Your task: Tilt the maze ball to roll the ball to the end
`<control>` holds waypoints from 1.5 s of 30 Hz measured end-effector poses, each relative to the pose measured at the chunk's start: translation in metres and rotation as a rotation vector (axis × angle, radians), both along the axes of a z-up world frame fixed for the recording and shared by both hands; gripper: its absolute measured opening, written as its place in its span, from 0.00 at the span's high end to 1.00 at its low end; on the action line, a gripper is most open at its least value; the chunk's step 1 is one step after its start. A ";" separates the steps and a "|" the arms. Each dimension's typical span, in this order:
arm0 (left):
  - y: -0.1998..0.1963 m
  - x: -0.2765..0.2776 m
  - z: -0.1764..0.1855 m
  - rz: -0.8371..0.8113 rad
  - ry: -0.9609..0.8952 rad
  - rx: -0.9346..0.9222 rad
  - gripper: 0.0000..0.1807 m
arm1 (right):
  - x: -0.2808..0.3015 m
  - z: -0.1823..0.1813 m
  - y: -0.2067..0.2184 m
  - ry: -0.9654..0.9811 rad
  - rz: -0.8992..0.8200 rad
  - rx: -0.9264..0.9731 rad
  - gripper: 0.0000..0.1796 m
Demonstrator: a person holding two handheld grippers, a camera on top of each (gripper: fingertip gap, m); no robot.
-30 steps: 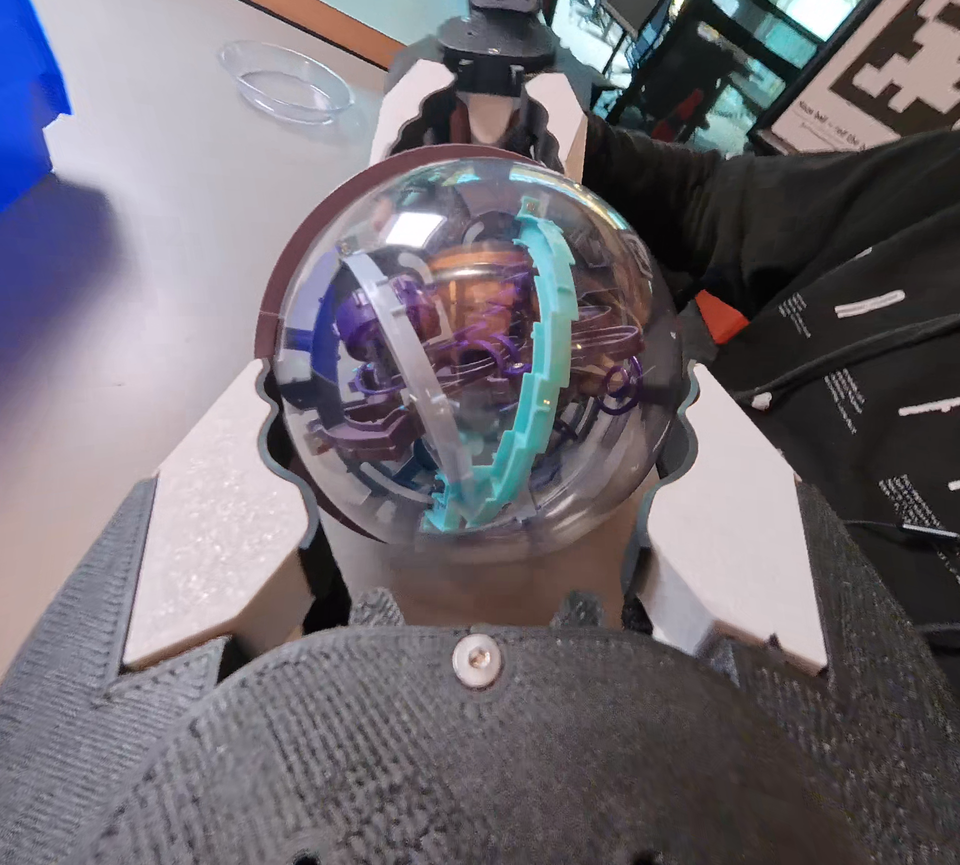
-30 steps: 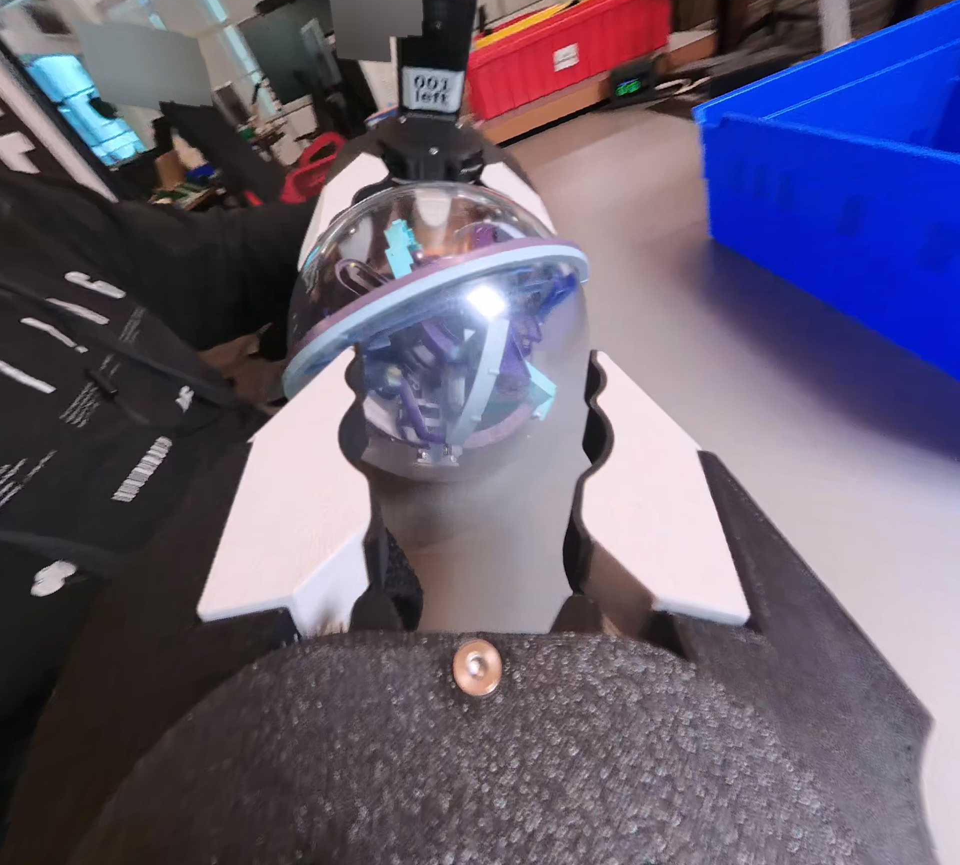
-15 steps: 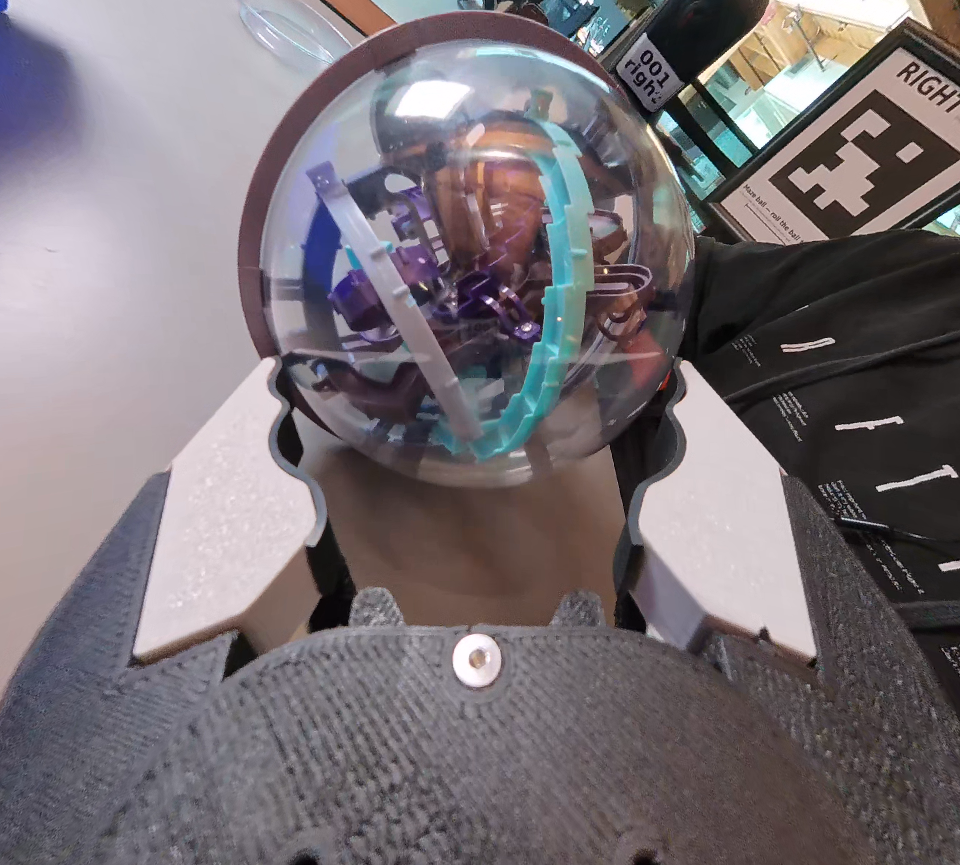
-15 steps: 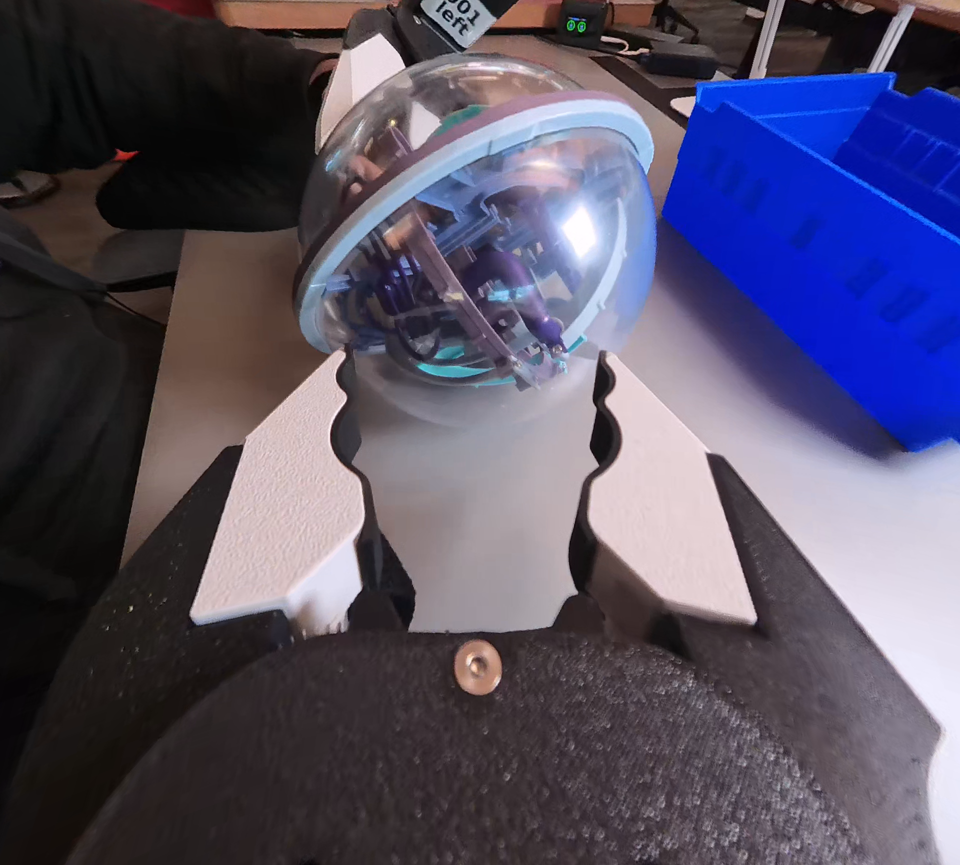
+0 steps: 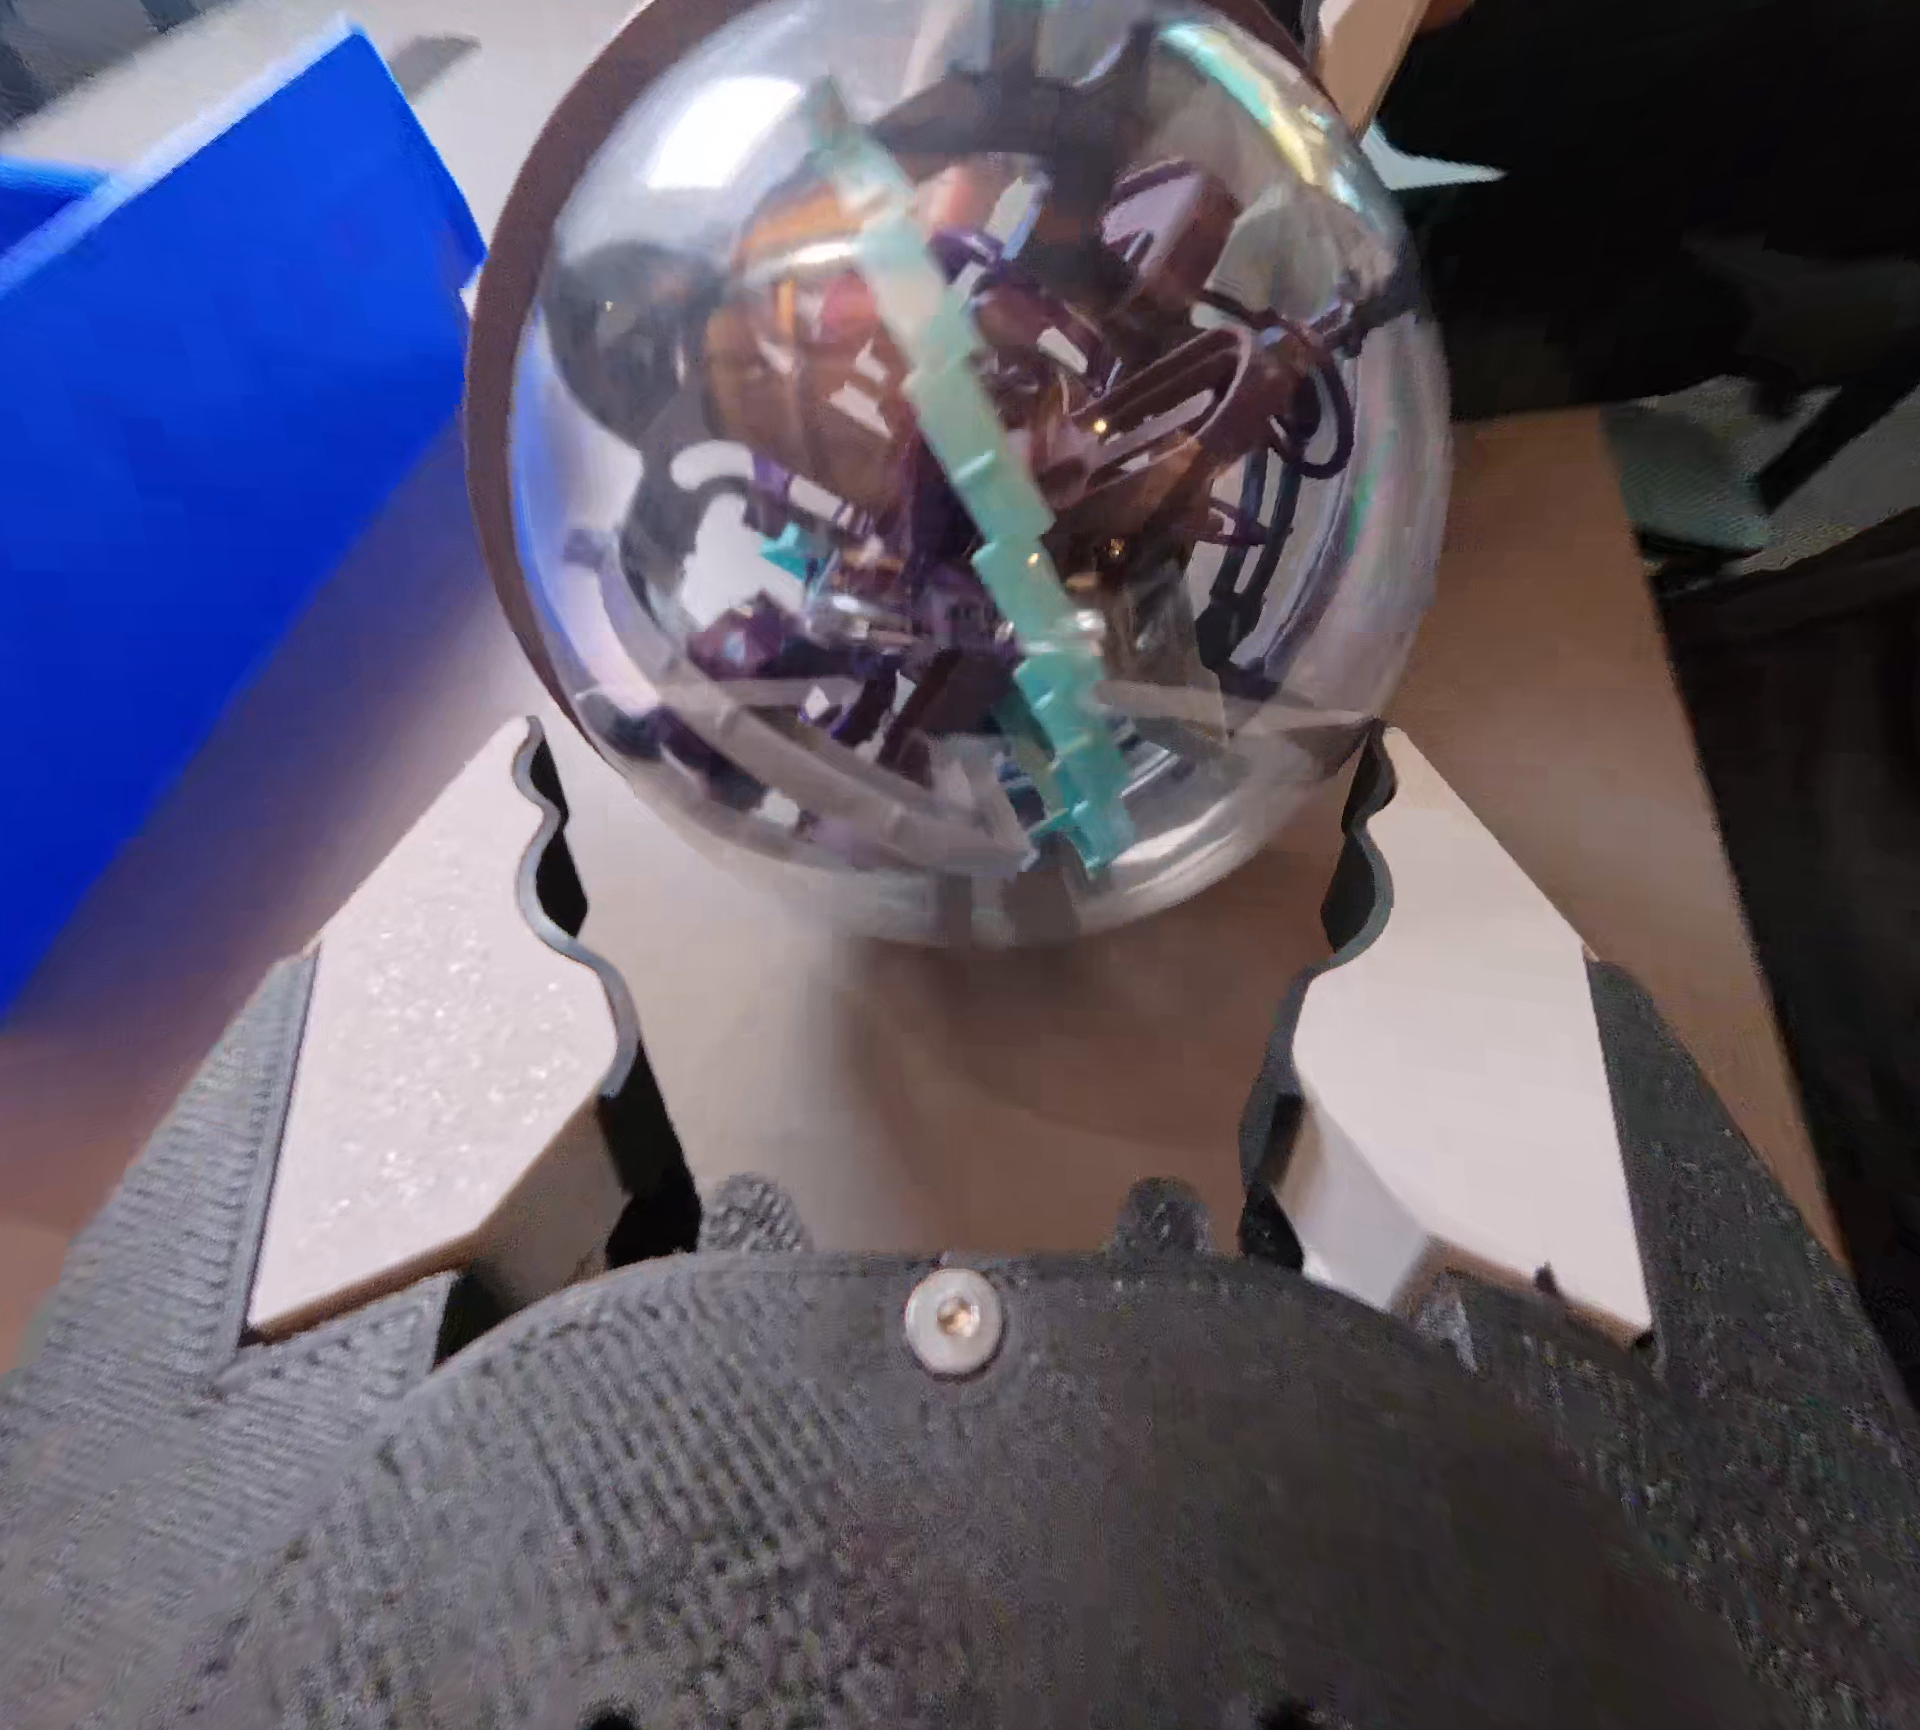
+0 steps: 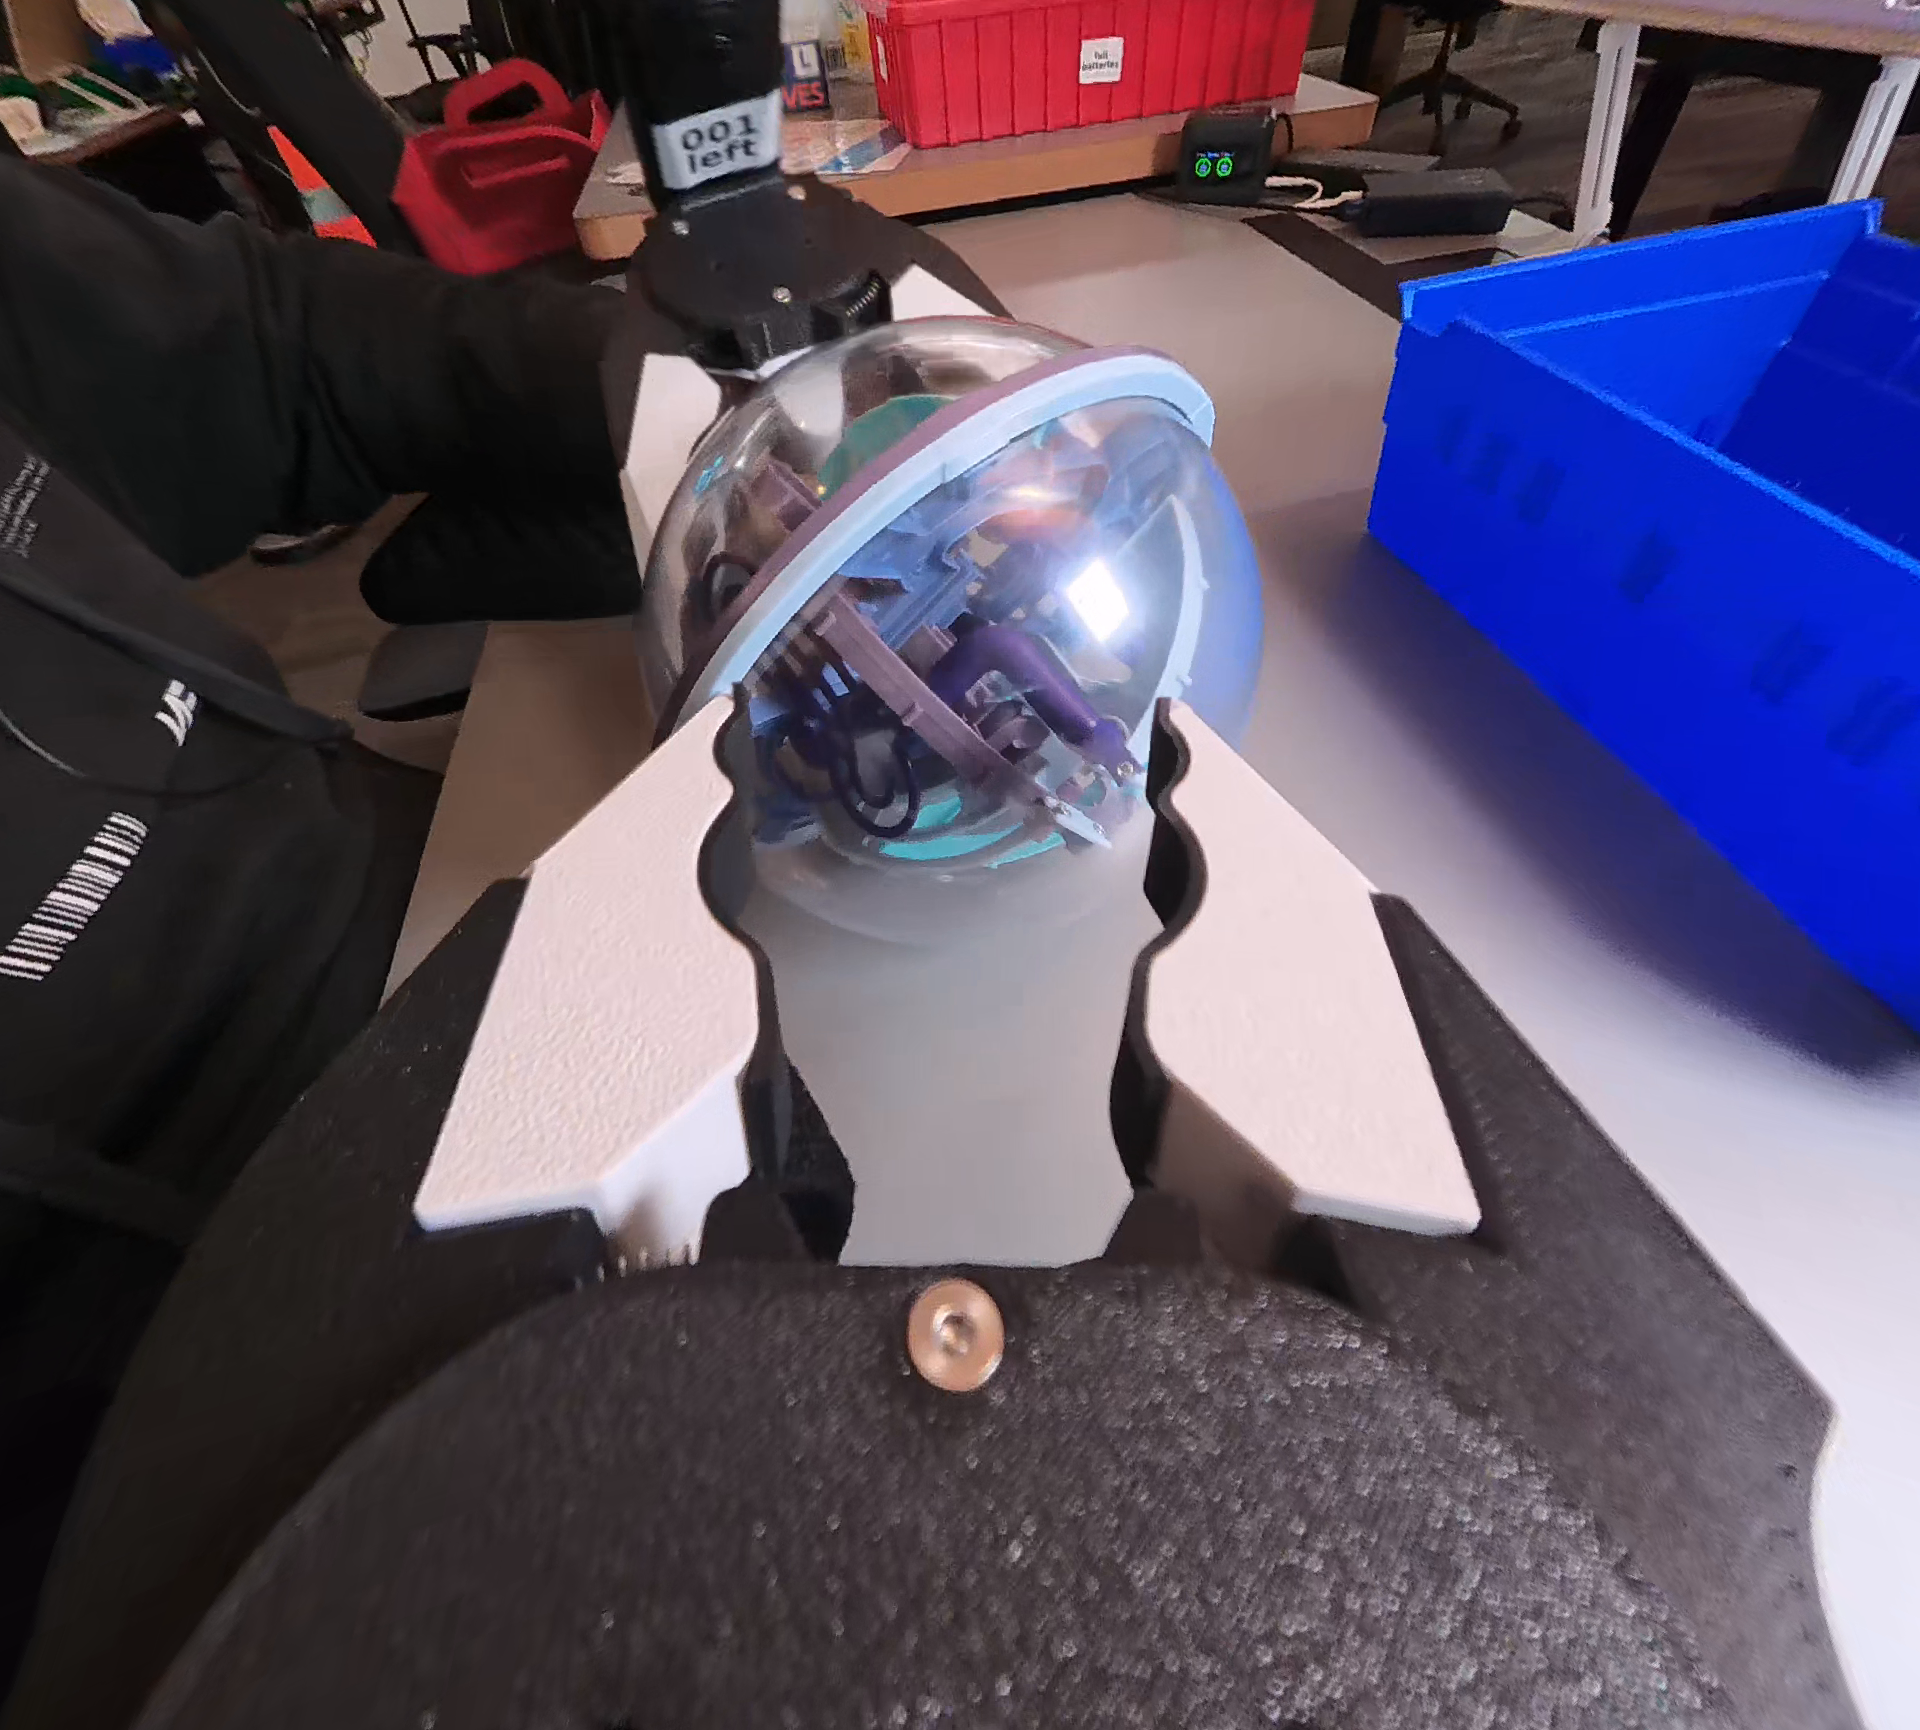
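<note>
Two hand-held grippers, left (image 5: 951,750) and right (image 6: 940,724), clamp maze ball (image 5: 966,454) from opposite sides; smooth rigid shell likely slippery, grip near equator.

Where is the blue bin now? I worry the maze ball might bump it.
The blue bin sits on the table at the right of the right wrist view, beside and apart from the maze ball.

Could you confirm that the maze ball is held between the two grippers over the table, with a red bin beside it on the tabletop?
Not quite: the bin beside the maze ball is blue, as the right wrist view shows. The rest holds: both grippers hold it over the table.
</note>
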State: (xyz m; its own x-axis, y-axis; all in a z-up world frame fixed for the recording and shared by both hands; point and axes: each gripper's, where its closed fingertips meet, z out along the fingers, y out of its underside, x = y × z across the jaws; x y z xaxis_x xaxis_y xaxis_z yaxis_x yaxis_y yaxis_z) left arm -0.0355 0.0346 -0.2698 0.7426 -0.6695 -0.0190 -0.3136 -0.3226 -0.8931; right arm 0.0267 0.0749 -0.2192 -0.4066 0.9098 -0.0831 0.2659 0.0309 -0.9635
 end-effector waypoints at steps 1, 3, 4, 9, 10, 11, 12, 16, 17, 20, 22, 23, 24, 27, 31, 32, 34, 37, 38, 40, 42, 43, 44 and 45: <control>0.002 0.000 0.003 0.001 0.045 0.038 0.19 | -0.002 0.002 -0.001 -0.003 -0.001 0.006 0.59; 0.004 0.002 0.007 -0.008 0.124 0.094 0.17 | -0.006 0.005 -0.004 -0.006 0.005 0.017 0.59; 0.005 0.004 0.008 -0.017 0.161 0.110 0.16 | -0.008 0.008 -0.005 -0.006 0.010 0.021 0.60; 0.010 0.001 0.004 -0.011 0.201 0.084 0.12 | -0.019 0.020 -0.006 -0.002 0.012 0.043 0.60; 0.010 0.001 0.003 -0.003 0.181 0.079 0.12 | -0.022 0.023 -0.007 0.006 0.009 0.037 0.60; 0.009 0.000 0.002 0.007 0.161 0.074 0.12 | -0.025 0.026 -0.008 0.015 0.006 0.033 0.60; 0.009 0.000 0.001 0.017 0.144 0.074 0.12 | -0.027 0.028 -0.010 0.023 0.004 0.036 0.60; 0.008 -0.004 0.000 0.041 0.097 0.092 0.12 | -0.030 0.028 -0.009 0.035 -0.011 0.053 0.56; 0.008 -0.004 0.000 0.046 0.087 0.090 0.12 | -0.028 0.027 -0.006 0.043 -0.017 0.047 0.56; 0.009 -0.005 0.000 0.047 0.063 0.085 0.12 | -0.014 0.022 0.006 0.050 -0.023 0.011 0.54; 0.010 -0.005 0.000 0.035 0.058 0.079 0.12 | -0.003 0.007 0.014 0.019 -0.017 0.025 0.53; 0.010 -0.005 0.000 0.025 0.055 0.071 0.12 | 0.000 -0.002 0.017 0.003 -0.019 0.046 0.52; 0.011 -0.005 0.001 0.013 0.048 0.055 0.12 | 0.002 -0.009 0.018 -0.007 -0.021 0.070 0.52; 0.011 -0.002 0.011 -0.050 -0.056 -0.025 0.18 | 0.003 -0.021 0.014 -0.013 -0.007 0.139 0.50; 0.019 0.001 0.028 -0.104 -0.168 -0.081 0.25 | -0.002 -0.030 0.009 -0.029 0.012 0.207 0.46; 0.021 0.002 0.029 -0.112 -0.159 -0.088 0.24 | -0.002 -0.031 0.010 -0.027 0.011 0.201 0.46; 0.024 0.004 0.030 -0.125 -0.152 -0.099 0.23 | -0.001 -0.033 0.012 -0.029 0.009 0.157 0.46; 0.031 0.005 0.031 -0.132 -0.173 -0.132 0.23 | 0.000 -0.035 0.016 -0.032 -0.004 0.092 0.46; 0.033 0.006 0.032 -0.135 -0.183 -0.147 0.23 | 0.000 -0.035 0.017 -0.036 -0.007 0.072 0.46; 0.035 0.005 0.032 -0.145 -0.204 -0.179 0.23 | 0.000 -0.033 0.018 -0.033 -0.015 0.028 0.47; 0.033 0.003 0.028 -0.177 -0.229 -0.220 0.23 | -0.001 -0.023 0.018 -0.001 -0.028 -0.012 0.48; 0.031 0.003 0.025 -0.200 -0.249 -0.240 0.23 | -0.001 -0.017 0.017 0.016 -0.032 -0.023 0.48; 0.029 0.003 0.023 -0.220 -0.275 -0.256 0.23 | -0.002 -0.013 0.017 0.026 -0.033 -0.031 0.48; 0.028 0.003 0.021 -0.234 -0.305 -0.267 0.23 | -0.002 -0.011 0.016 0.028 -0.034 -0.037 0.48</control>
